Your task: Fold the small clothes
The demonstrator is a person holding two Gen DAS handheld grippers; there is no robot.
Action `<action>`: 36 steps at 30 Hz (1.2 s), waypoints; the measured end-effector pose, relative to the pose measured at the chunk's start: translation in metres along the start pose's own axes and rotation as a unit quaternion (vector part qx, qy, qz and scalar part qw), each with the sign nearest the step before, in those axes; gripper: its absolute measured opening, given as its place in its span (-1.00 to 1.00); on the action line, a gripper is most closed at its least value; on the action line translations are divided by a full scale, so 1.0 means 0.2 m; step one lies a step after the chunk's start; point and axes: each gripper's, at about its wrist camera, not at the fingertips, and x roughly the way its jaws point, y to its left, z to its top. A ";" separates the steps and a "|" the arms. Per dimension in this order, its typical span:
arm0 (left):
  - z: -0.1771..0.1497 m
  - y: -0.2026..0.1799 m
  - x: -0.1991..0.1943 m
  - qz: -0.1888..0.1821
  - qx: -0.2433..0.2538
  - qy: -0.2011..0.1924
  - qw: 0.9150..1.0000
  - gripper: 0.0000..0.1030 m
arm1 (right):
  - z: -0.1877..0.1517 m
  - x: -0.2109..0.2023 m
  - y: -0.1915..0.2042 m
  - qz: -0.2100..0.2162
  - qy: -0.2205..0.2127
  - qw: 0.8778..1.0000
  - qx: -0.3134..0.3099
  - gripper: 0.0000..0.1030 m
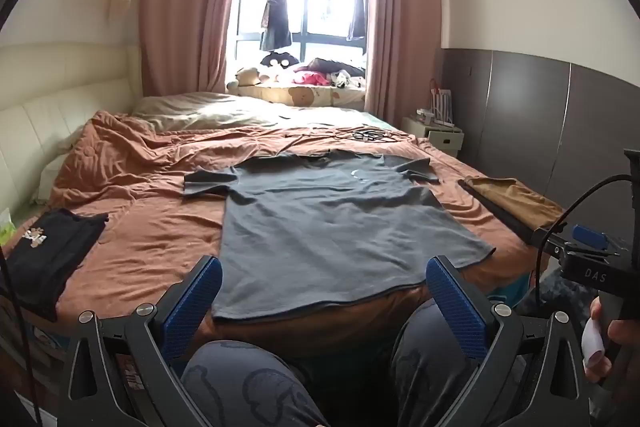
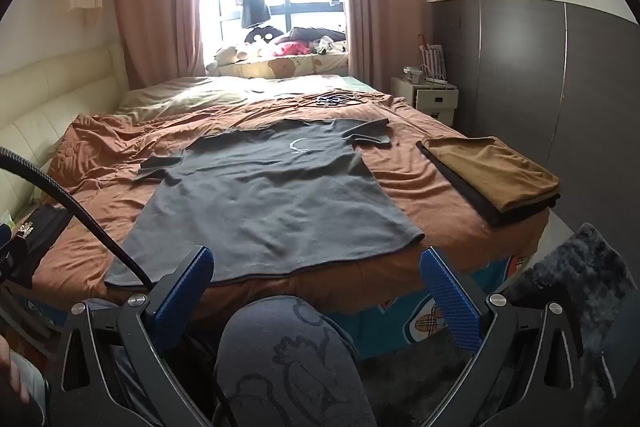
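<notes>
A dark grey T-shirt (image 1: 320, 219) lies flat and spread out on the orange-brown bed cover, hem toward me, sleeves out to both sides; it also shows in the right wrist view (image 2: 272, 203). My left gripper (image 1: 324, 275) is open and empty, held back from the bed edge just short of the shirt's hem. My right gripper (image 2: 316, 267) is open and empty too, also near the hem, above my knees. In the left wrist view the right gripper's body (image 1: 588, 259) shows at the right edge.
A folded black garment with a print (image 1: 44, 255) lies at the bed's left front. A folded tan garment on a dark one (image 2: 492, 175) lies at the right edge. A black cable (image 2: 72, 199) crosses the left. A nightstand (image 2: 436, 95) and wardrobe stand right.
</notes>
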 end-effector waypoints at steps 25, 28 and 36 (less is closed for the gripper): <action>0.00 0.03 -0.03 -0.009 -0.018 -0.001 1.000 0.99 | 0.01 -0.01 0.01 0.000 -0.005 1.000 -0.010 1.00; -0.01 0.03 -0.02 -0.009 -0.019 -0.001 1.000 0.99 | 0.01 -0.01 0.01 0.000 -0.005 1.000 -0.011 1.00; -0.01 0.04 -0.02 -0.010 -0.019 0.001 1.000 0.99 | 0.01 -0.01 0.01 0.001 -0.006 1.000 -0.011 1.00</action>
